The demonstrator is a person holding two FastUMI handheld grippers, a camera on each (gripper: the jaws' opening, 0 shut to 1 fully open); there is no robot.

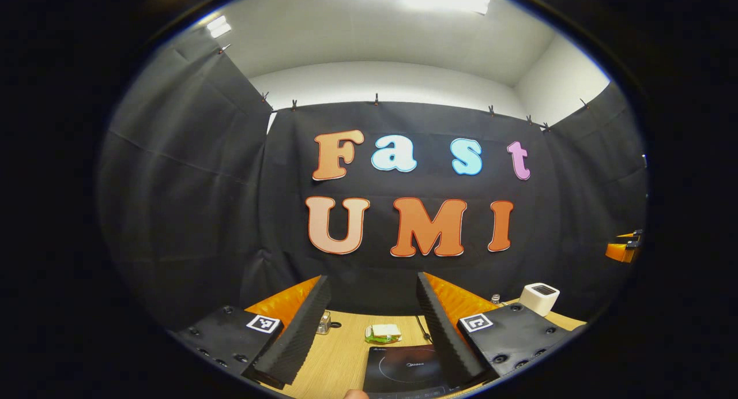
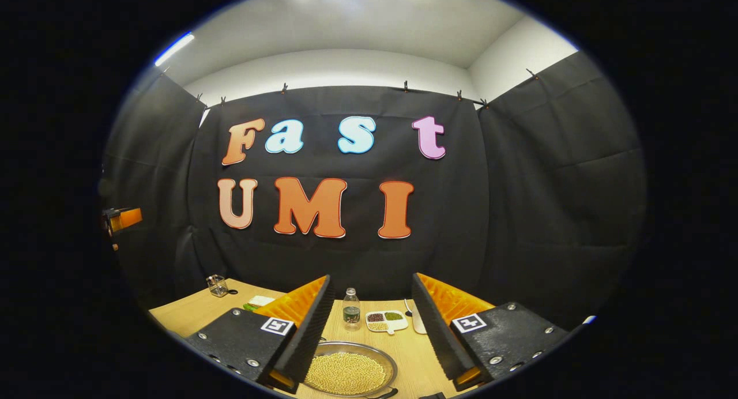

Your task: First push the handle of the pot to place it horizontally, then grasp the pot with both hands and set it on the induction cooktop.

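Note:
A shallow metal pot (image 2: 349,373) full of pale yellow beans sits on the wooden table (image 2: 184,315), low in the right gripper view. A dark bit of its handle (image 2: 385,394) pokes out at its near right rim. My right gripper (image 2: 371,279) hovers above and behind the pot, open, with nothing between its fingers. In the left gripper view the black induction cooktop (image 1: 406,369) lies on the table between the fingers of my left gripper (image 1: 372,282). That gripper is open and holds nothing.
Behind the pot stand a small bottle (image 2: 351,309) and a white divided dish (image 2: 386,322) of beans. A glass jar (image 1: 324,323), a sandwich on a green plate (image 1: 383,332) and a white box (image 1: 540,298) sit beyond the cooktop. A fingertip (image 1: 356,394) shows at the bottom edge.

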